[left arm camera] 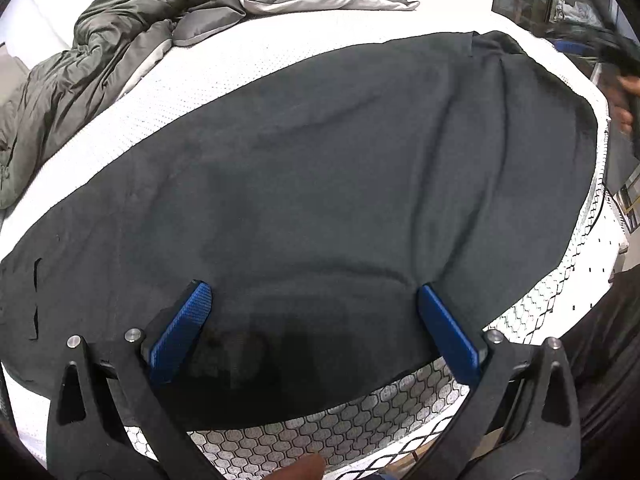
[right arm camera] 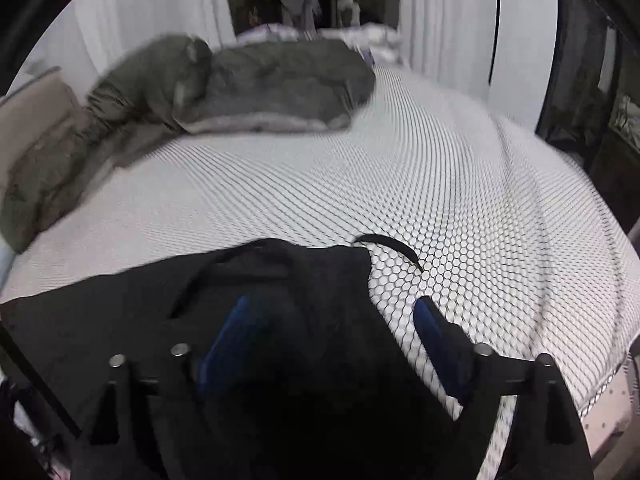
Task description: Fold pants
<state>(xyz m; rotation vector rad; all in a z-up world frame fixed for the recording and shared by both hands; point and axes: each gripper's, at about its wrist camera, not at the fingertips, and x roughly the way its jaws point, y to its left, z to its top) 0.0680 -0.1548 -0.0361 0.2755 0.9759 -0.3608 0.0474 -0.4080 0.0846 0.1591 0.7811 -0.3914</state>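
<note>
Dark pants (left arm camera: 320, 184) lie spread flat across a bed (left arm camera: 224, 80) covered in a white sheet with a fine honeycomb print. In the left wrist view the cloth fills nearly everything ahead of the left gripper (left arm camera: 316, 296), whose jaws stand wide apart, blue pads facing each other. Both pads rest at the near edge of the pants, with cloth lying between them but not pinched. A long crease runs forward from the right-hand jaw toward the far end of the garment. Just below the jaws, the pants' near edge gives way to the patterned side of the bed. A rumpled grey duvet (left arm camera: 120, 40) is heaped well beyond the jaws, to the far left. At the far right edge, a hand (left arm camera: 626, 100) shows beside a blurred dark shape.

The right wrist view is smeared by motion. The right gripper (right arm camera: 332, 308) also has its jaws apart, gripping nothing. The pants (right arm camera: 180, 312) sit under and ahead of the left-hand jaw, ending in a bunched, folded edge just past it. The right-hand jaw is over bare sheet. A thin dark cord (right arm camera: 390, 246) curls onto the sheet just ahead, between the jaws. The duvet (right arm camera: 260, 88) lies far ahead to the left, with white curtains (right arm camera: 152, 4) behind it.
</note>
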